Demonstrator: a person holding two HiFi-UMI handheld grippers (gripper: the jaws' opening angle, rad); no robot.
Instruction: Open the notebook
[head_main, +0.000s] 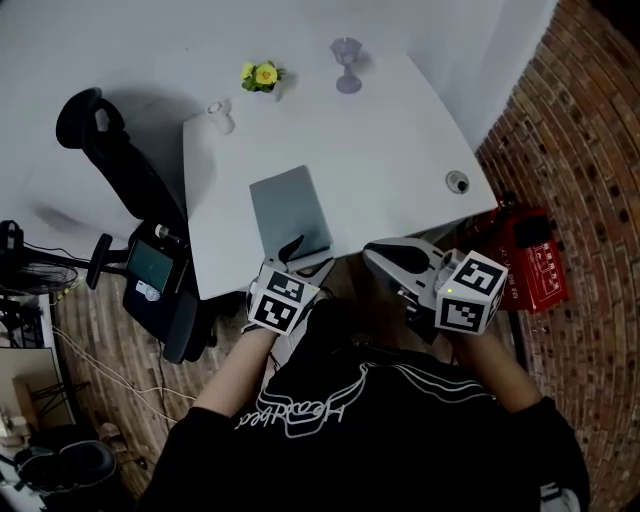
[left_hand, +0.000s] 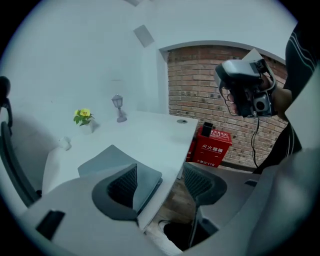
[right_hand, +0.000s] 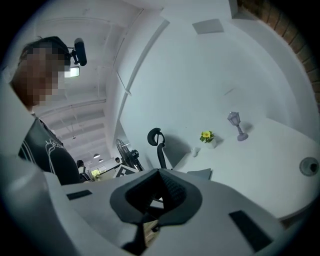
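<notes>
Left gripper (left_hand: 159, 181) gapes, empty, perhaps grazing the closed notebook (head_main: 290, 208); right gripper (right_hand: 159, 175) pinched together, empty.

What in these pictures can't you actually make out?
- Most of the notebook: in the right gripper view, the right claw hides all but a corner.
- The notebook's near edge: in the left gripper view, it is partly covered by the left claw.
- Small white object beside the flowers: too small to identify in any view.
</notes>
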